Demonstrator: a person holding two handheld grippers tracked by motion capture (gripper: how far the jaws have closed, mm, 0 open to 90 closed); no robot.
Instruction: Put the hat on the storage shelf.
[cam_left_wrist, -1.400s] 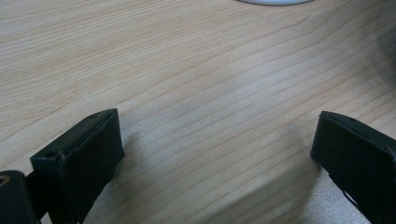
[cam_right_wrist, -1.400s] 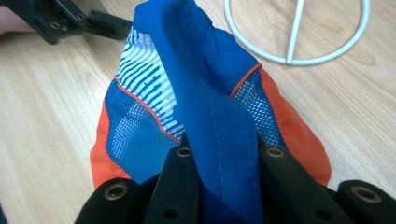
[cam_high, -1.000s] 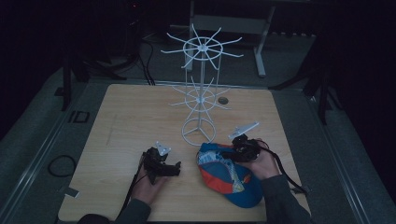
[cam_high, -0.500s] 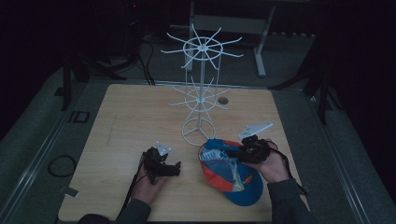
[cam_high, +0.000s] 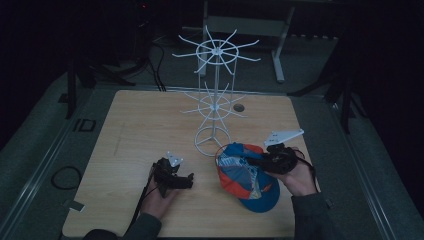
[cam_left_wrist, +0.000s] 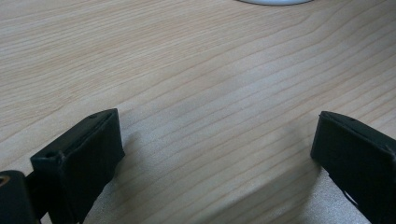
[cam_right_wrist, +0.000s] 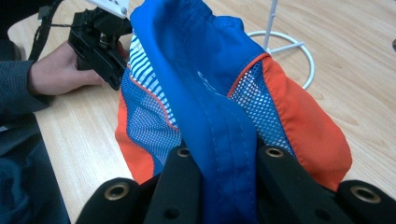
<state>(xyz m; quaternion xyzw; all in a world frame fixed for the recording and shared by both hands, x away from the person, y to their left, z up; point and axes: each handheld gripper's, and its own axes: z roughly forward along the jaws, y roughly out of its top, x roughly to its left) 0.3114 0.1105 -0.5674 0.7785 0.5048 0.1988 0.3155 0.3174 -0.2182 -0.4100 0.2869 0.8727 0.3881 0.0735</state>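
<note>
Two tools: right tool (cam_high: 257, 161) clamping cap (cam_high: 245, 175), raised off table since earlier; left tool (cam_high: 187, 181) wide, unmoved.

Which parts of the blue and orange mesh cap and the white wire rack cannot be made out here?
- Blue and orange mesh cap: its pinched edge, hidden between the right gripper jaws, right gripper view.
- White wire rack: its hook tips, too thin and dim, high view.
- The rack's base ring, cut off by the top edge, left gripper view.

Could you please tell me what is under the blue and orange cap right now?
The cap, pinched by the right gripper, lies over the wooden table, beside the white rack's ring base. Whether its brim rests on the wood or hangs above it is unclear; anything beneath is covered.
</note>
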